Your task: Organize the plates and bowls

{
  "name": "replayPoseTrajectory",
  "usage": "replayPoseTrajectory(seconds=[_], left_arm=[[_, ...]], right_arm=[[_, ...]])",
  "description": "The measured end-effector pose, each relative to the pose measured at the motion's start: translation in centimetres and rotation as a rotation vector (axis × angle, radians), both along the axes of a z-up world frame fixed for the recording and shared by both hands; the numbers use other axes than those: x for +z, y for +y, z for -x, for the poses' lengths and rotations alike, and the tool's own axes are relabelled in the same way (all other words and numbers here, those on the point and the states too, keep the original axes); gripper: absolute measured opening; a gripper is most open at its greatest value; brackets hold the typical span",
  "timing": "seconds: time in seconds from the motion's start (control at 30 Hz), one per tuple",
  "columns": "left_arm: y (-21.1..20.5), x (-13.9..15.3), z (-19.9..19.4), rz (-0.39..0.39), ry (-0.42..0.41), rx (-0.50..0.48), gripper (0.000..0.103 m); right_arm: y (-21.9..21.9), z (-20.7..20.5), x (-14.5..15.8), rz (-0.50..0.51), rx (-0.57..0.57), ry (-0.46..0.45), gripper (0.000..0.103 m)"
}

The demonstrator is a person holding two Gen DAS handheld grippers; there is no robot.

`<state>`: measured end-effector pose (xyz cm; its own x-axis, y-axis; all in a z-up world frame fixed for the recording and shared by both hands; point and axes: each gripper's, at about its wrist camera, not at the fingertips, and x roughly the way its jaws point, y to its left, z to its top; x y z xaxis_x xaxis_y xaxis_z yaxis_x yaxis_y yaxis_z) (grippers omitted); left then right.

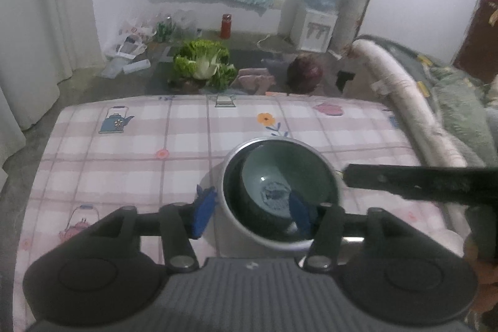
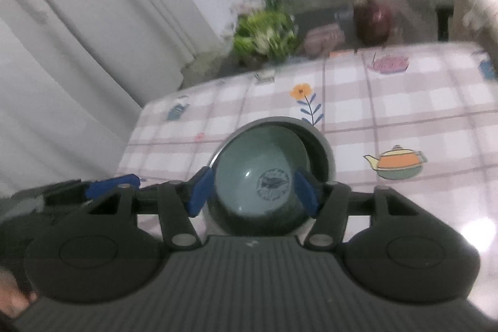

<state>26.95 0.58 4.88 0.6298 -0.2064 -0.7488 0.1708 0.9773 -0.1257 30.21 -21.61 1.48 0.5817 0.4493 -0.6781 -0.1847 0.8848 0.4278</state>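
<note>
Celadon-green bowl [image 1: 280, 176] with dark fish emblem nested inside larger grey-rimmed bowl [image 1: 232, 207] on checked tablecloth [image 1: 124, 145]. Left gripper [image 1: 252, 212]: jaws wide, straddling grey bowl's near-left wall. Right gripper [image 2: 253, 192]: jaws wide, astride green bowl, contact unclear.

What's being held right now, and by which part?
Nothing, it seems: the left gripper and right gripper are both open, and the green bowl sits loose inside the grey bowl.
</note>
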Motion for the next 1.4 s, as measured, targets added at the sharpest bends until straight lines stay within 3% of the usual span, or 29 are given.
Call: replayPoseTrajectory(seconds=[0.07, 0.2, 0.27, 0.43, 0.6, 0.93, 1.13, 1.2, 1.27, 1.4], left_arm=[[0.8, 0.7, 1.8, 0.026, -0.004, -0.003, 0.062], [2.3, 1.5, 5.7, 0.061, -0.025, -0.003, 0.068], [3.1, 1.2, 7.7, 0.071, -0.03, 0.0, 0.072], [5.7, 0.1, 12.4, 0.073, -0.029, 0.025, 0.076], [8.0, -1.4, 17.1, 0.054, -0.062, 0.067, 0.086], [11.0, -5.2, 21.8, 0.025, -0.079, 0.14, 0.089], [11.0, -7.4, 21.1, -0.07, -0.104, 0.203, 0.086], [10.8, -8.0, 20.4, -0.097, -0.104, 0.208, 0.079], [10.8, -8.7, 19.6, -0.107, -0.093, 0.212, 0.072], [11.0, -10.0, 18.2, -0.125, -0.064, 0.226, 0.059]], right_arm=[[-0.3, 3.0, 1.2, 0.031, -0.004, -0.055, 0.08], [-1.0, 9.8, 2.6, 0.096, -0.031, -0.142, 0.09], [-1.3, 13.0, 2.6, 0.096, -0.056, -0.166, 0.102], [-1.4, 19.6, 1.9, 0.088, -0.117, -0.188, 0.102], [0.6, 24.3, 0.7, 0.068, -0.108, -0.196, 0.102], [6.5, 26.7, -2.8, -0.072, 0.001, -0.163, 0.101], [9.4, 24.9, -6.4, -0.117, 0.011, -0.085, 0.091], [10.2, 24.0, -7.6, -0.127, 0.006, -0.066, 0.083], [10.8, 23.2, -8.7, -0.129, -0.013, -0.033, 0.069], [11.3, 21.6, -10.6, -0.145, -0.049, 0.02, 0.055]])
